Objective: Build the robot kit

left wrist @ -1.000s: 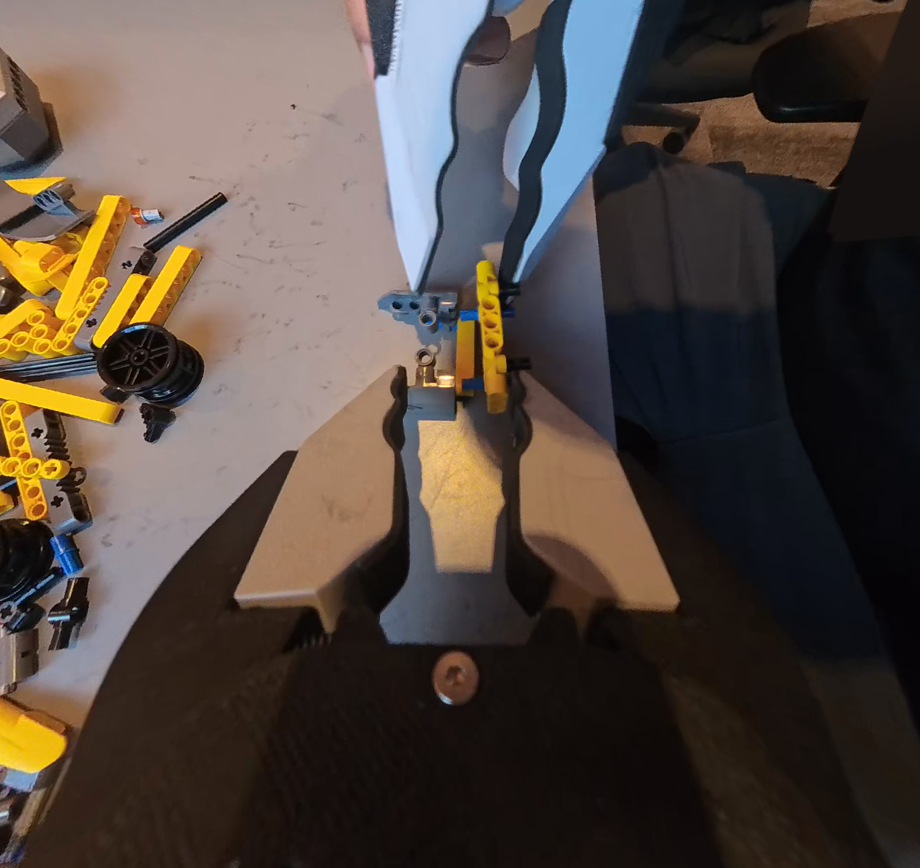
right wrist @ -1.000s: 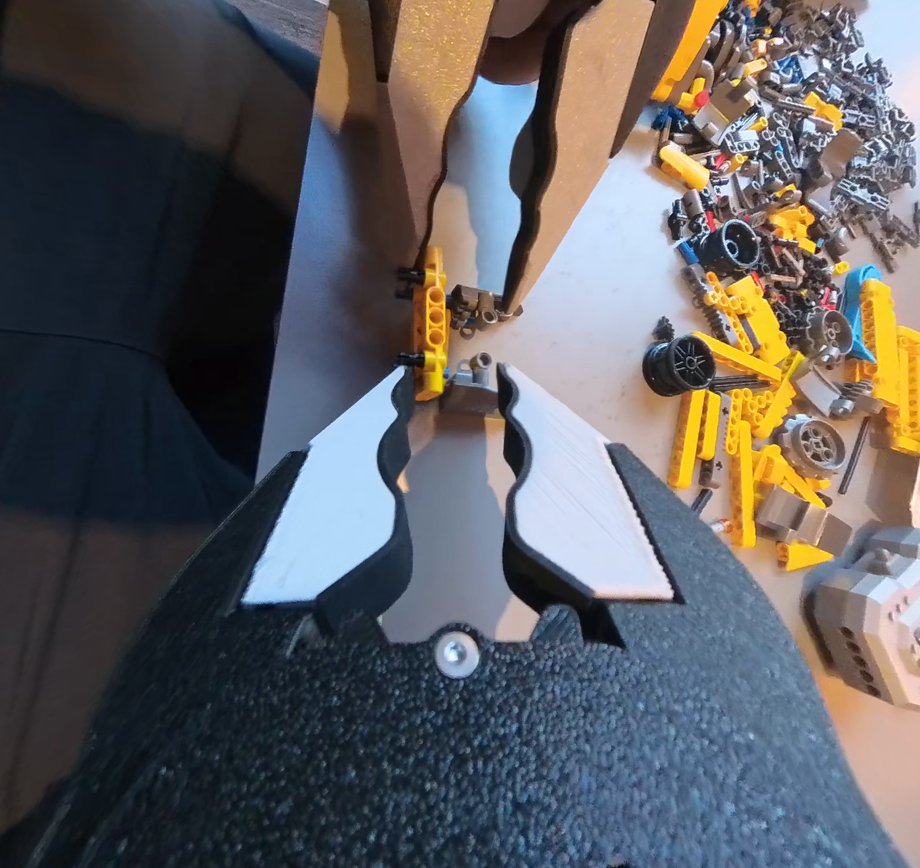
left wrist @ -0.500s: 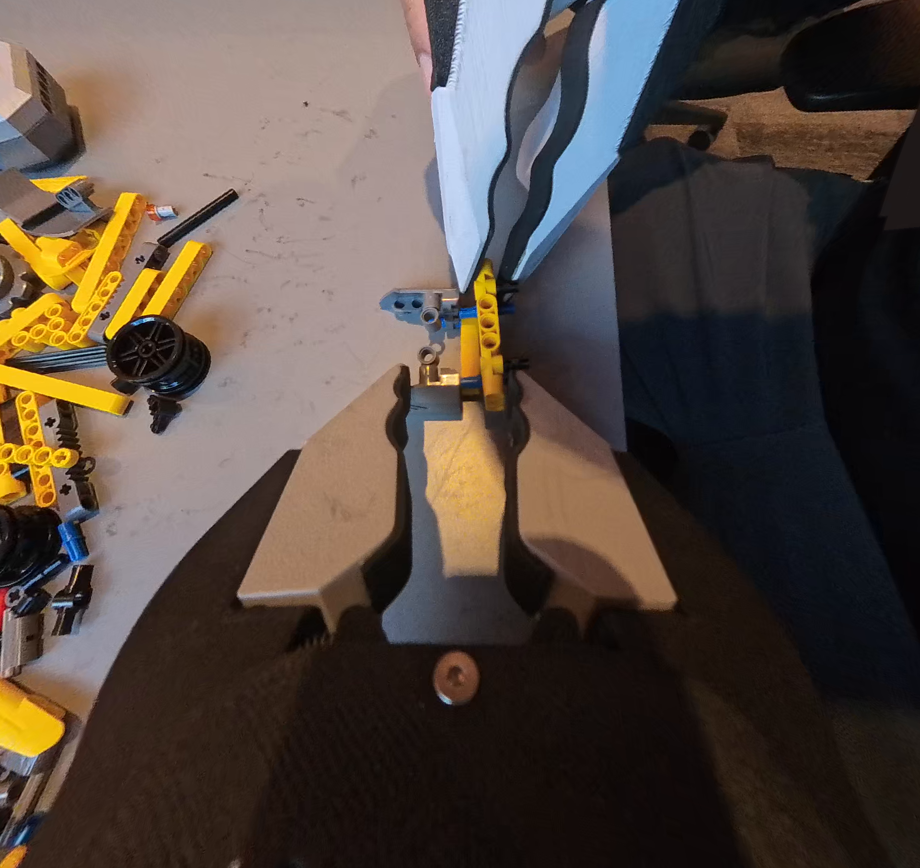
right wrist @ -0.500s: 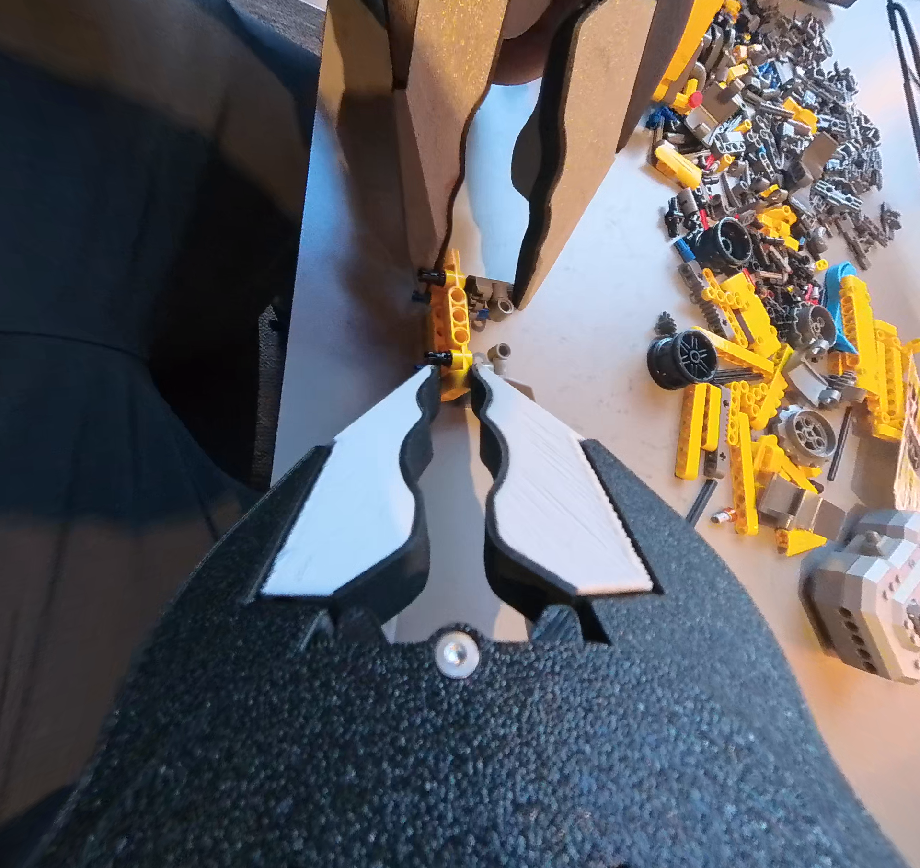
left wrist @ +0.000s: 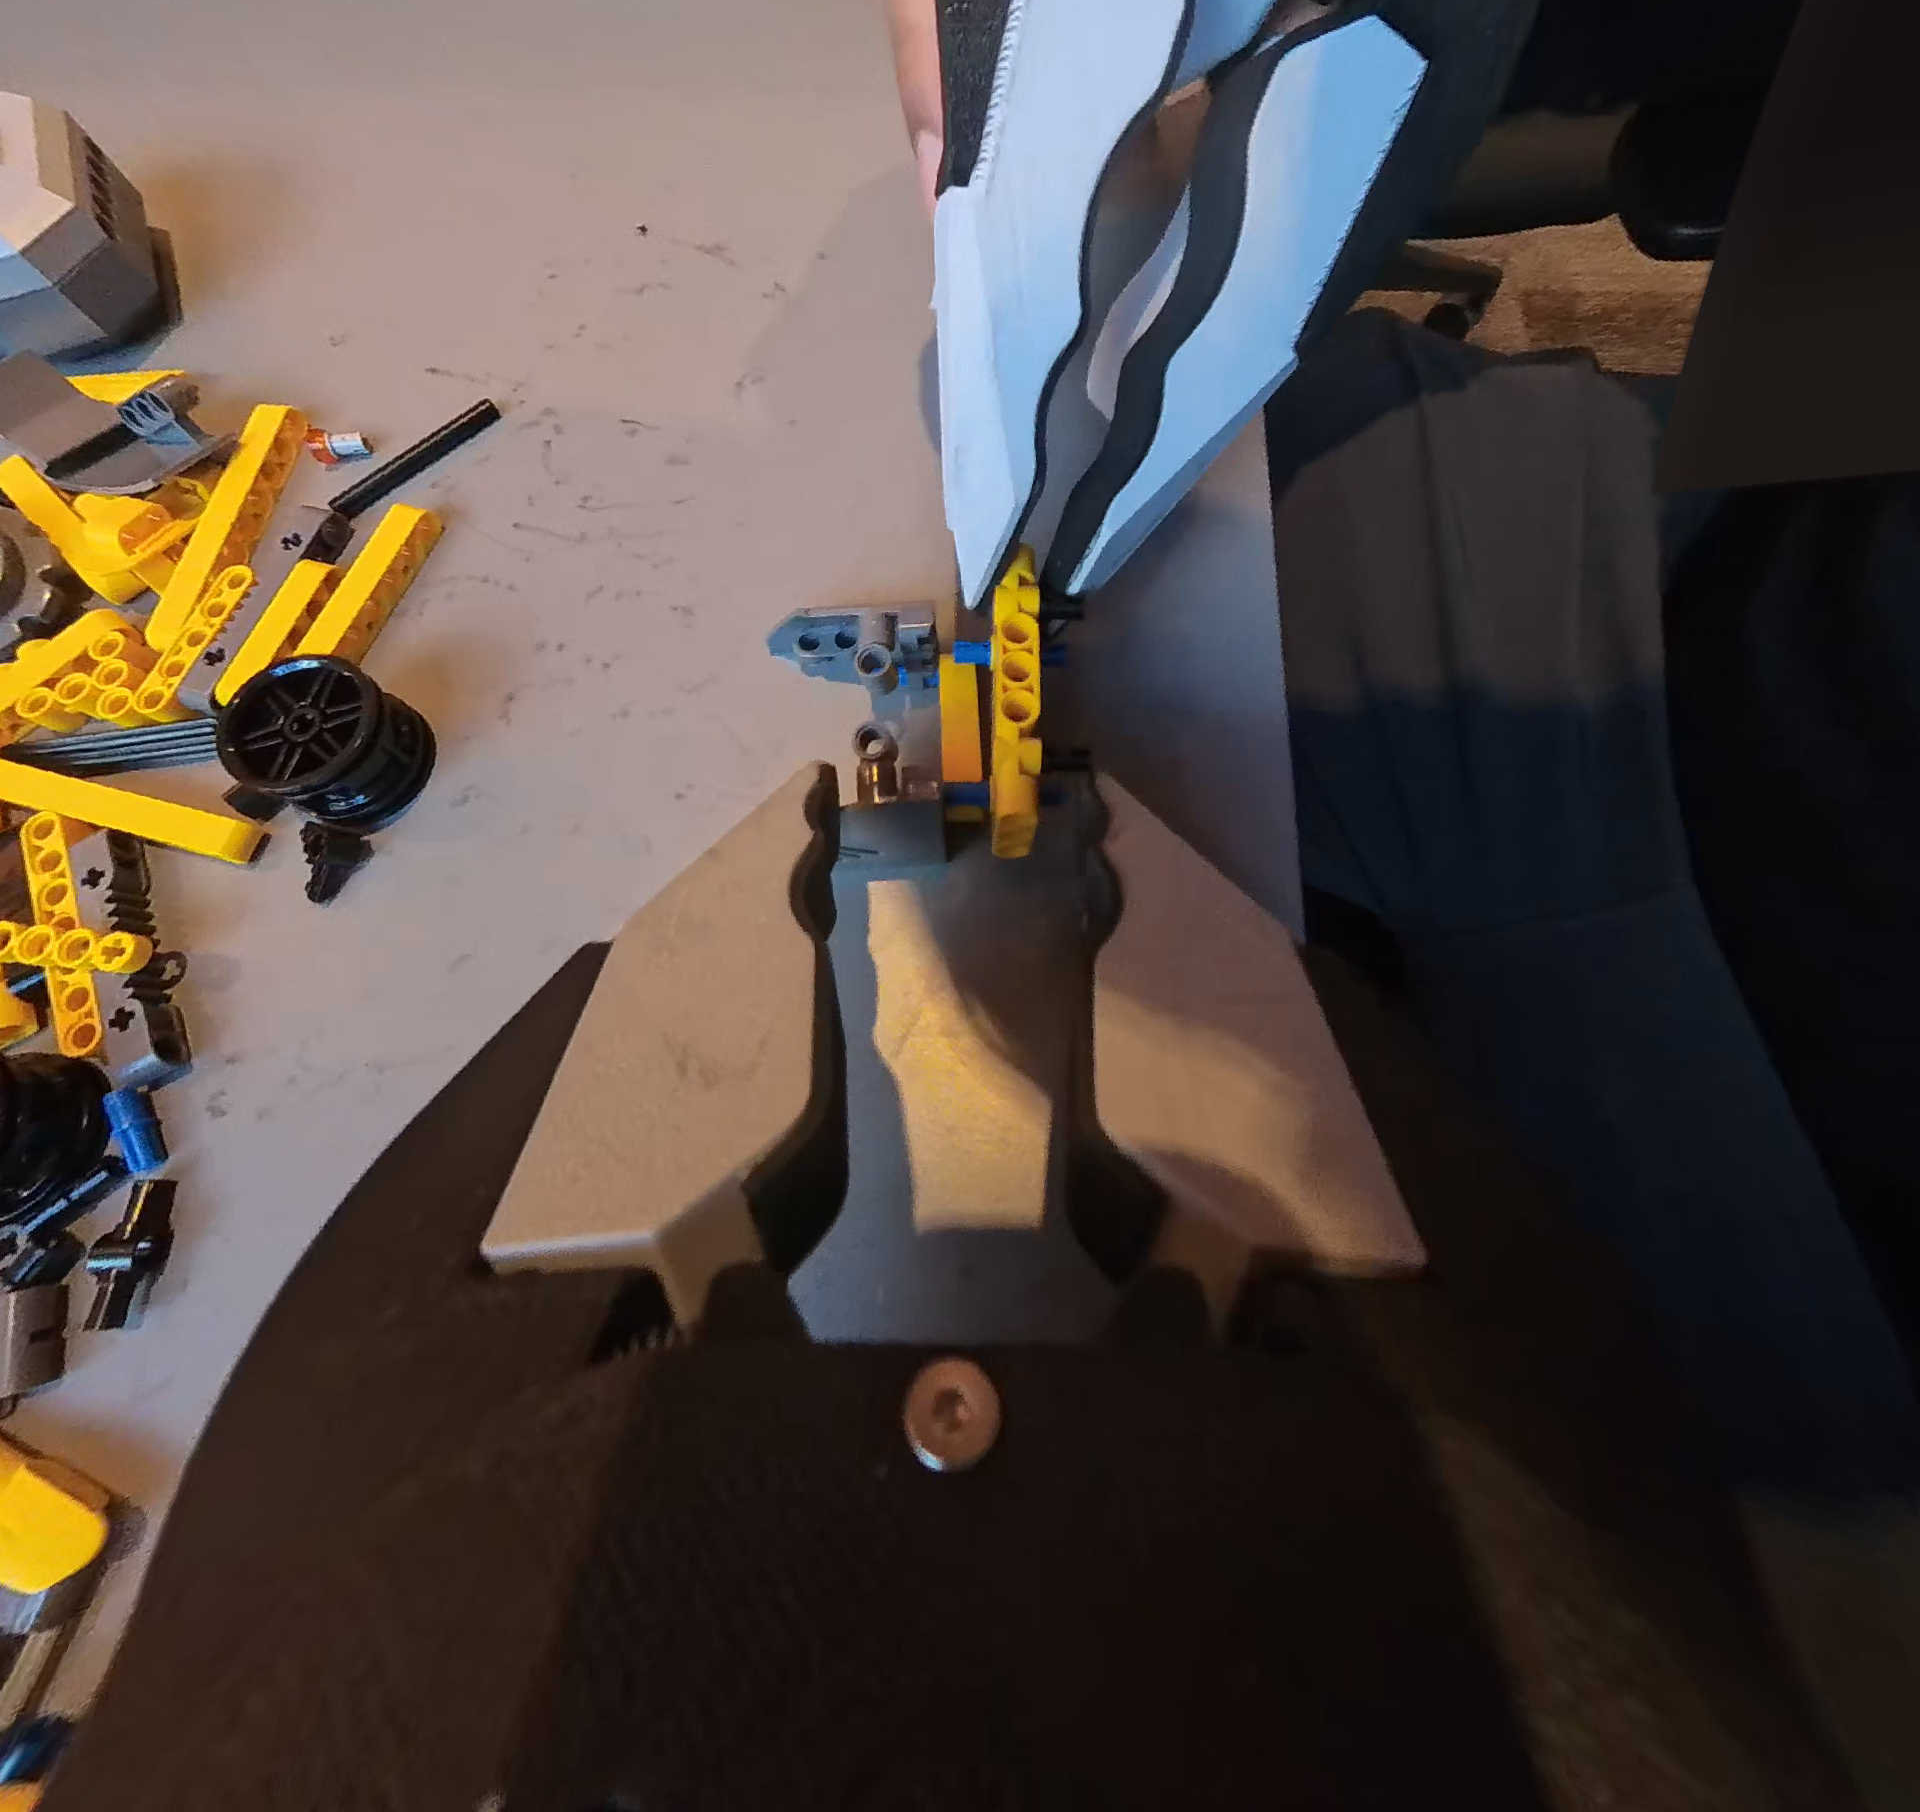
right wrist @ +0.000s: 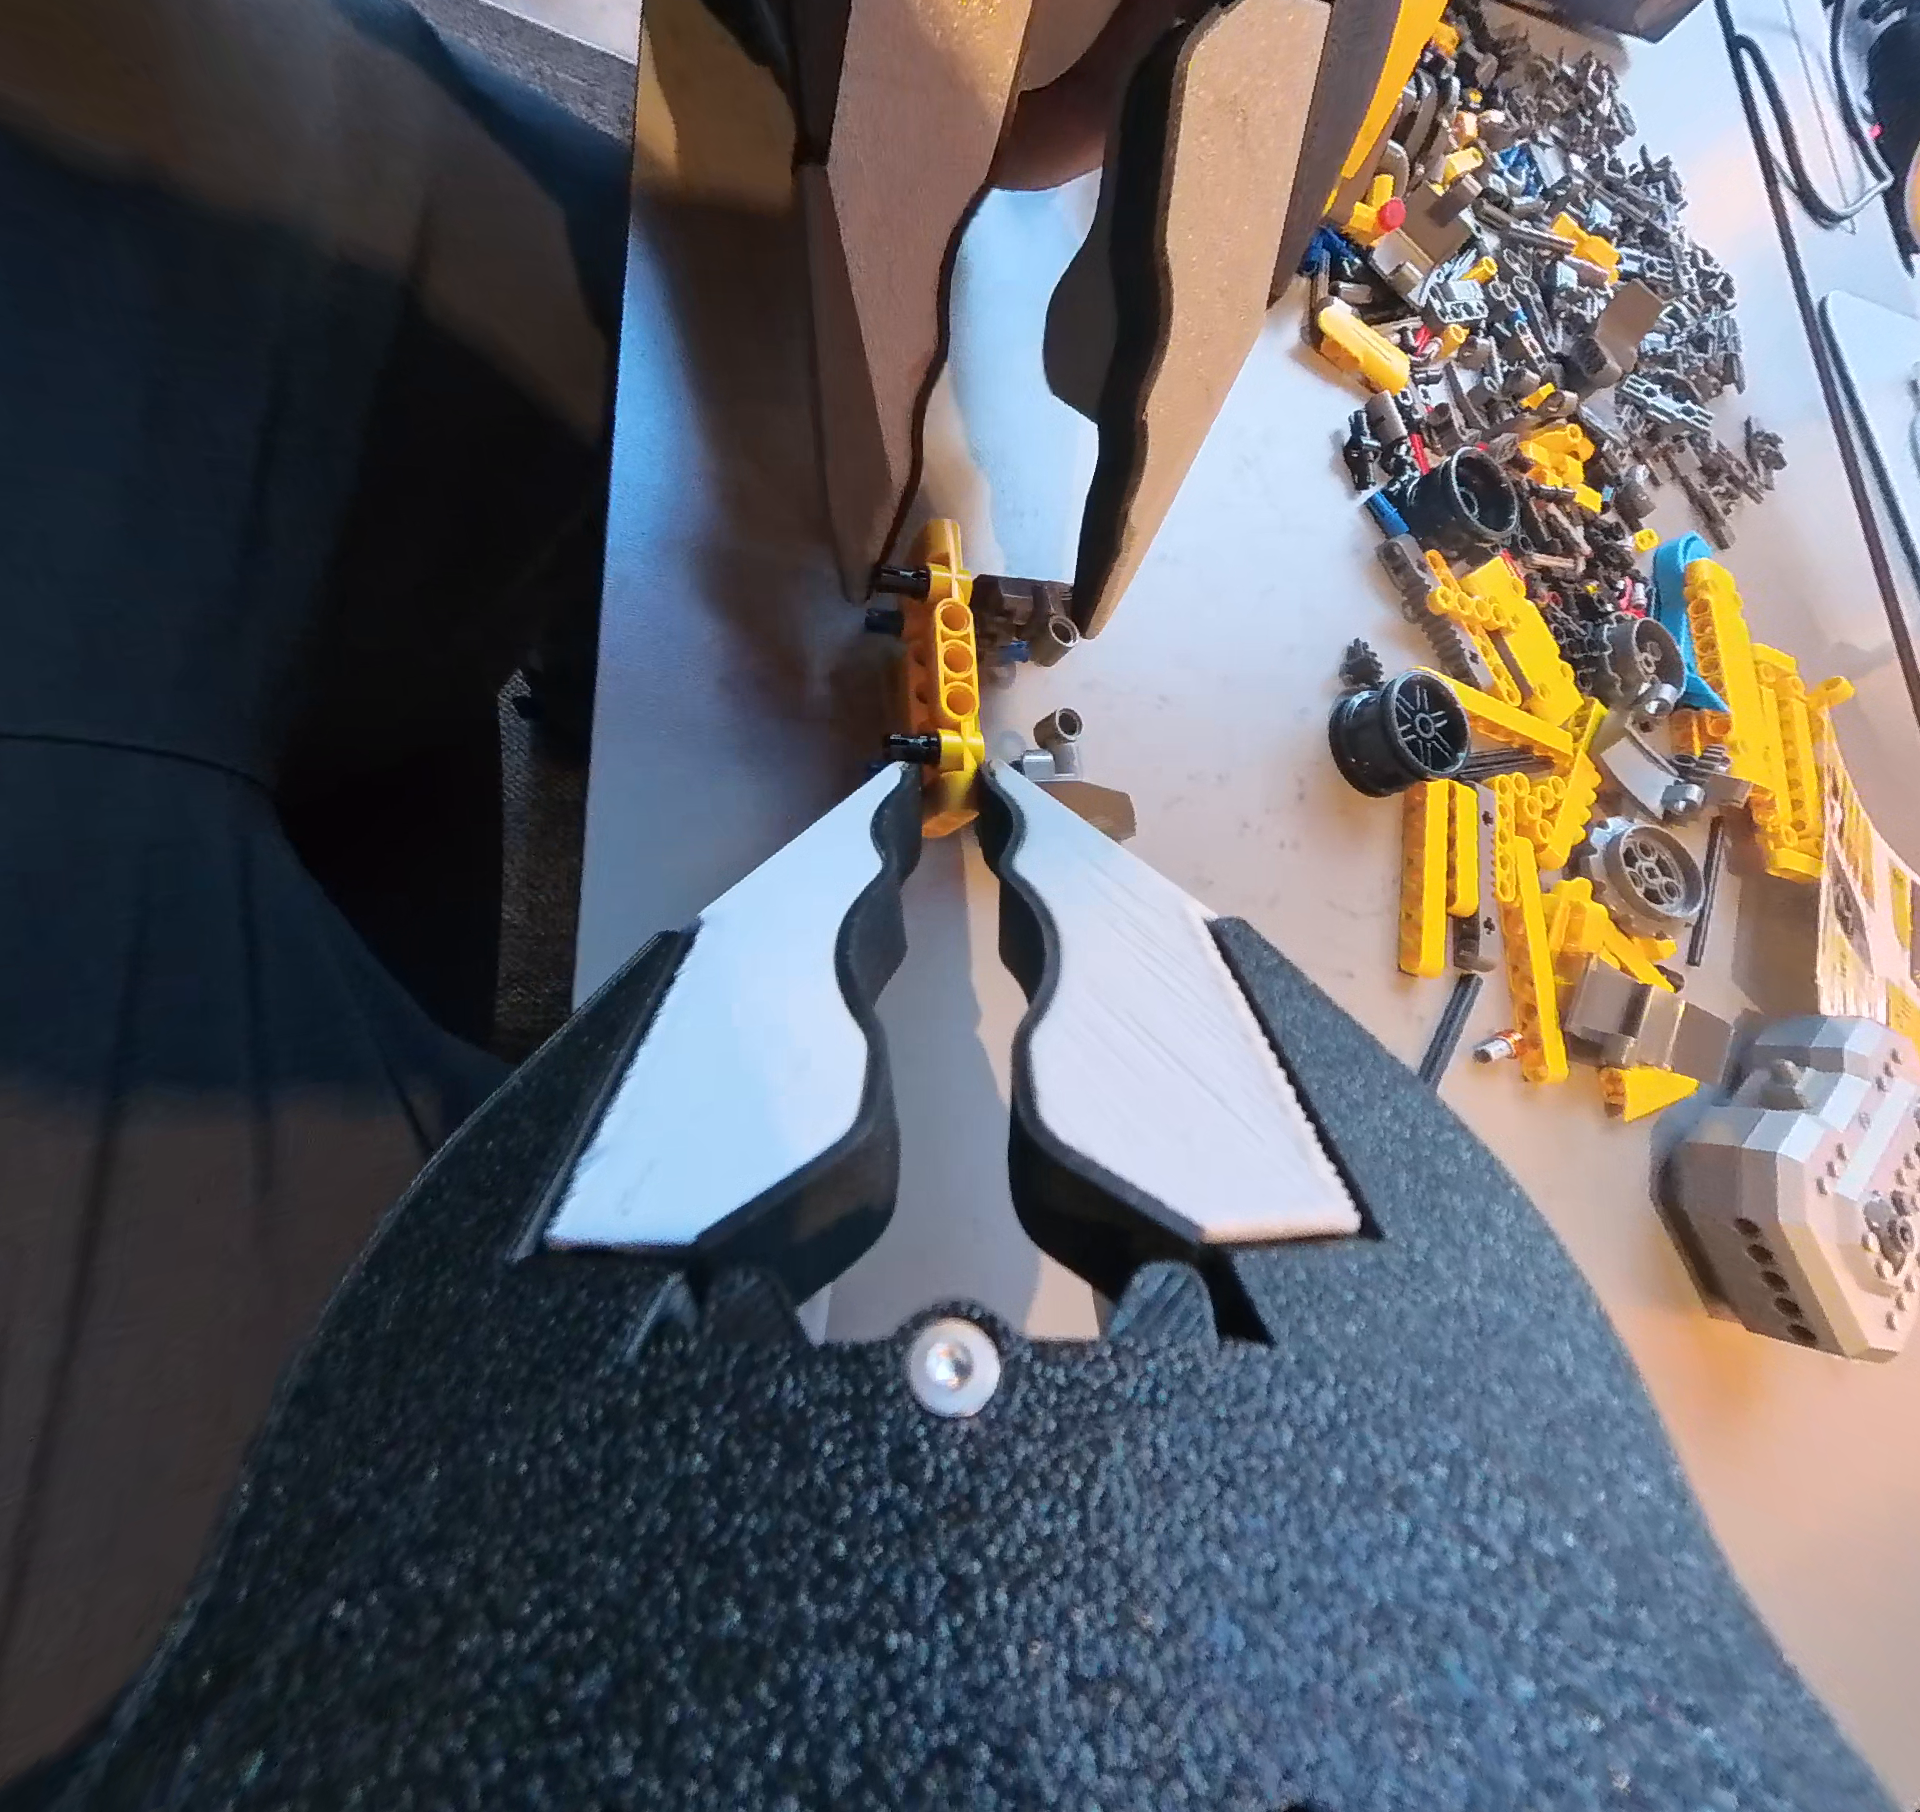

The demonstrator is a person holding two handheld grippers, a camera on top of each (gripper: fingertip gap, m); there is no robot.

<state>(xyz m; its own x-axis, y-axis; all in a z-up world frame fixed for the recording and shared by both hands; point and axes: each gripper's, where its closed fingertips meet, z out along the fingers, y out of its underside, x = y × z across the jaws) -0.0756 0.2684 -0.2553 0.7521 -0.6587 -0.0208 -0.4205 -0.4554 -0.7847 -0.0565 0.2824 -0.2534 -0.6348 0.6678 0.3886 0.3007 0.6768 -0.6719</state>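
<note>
two handheld grippers meet nose to nose over a pale grey tabletop, close to its edge, beyond which dark fabric hangs in shadow. the left gripper, with dull grey fingers on a black textured body, has its jaws spread wide around the near end of a small toy-brick assembly: one fingertip stands just beside a grey block, the other just beside the end of a yellow holed plastic beam; whether either tip presses on the assembly cannot be told. the right gripper, with white fingers edged in black padding, has its jaws drawn nearly together and pinches the opposite end of that same yellow beam, which stands on edge on the table with black pins poking out of its side. blue pins join the beam to a second yellow piece and to a flat grey connector lying toward the middle of the table. farther off, a loose pile of yellow, grey and black building pieces covers the table, with a chunky grey motor block at its near end. a black spoked toy wheel lies on its side at the edge of the pile, and a thin black rod rests alone on bare tabletop nearby.
</note>
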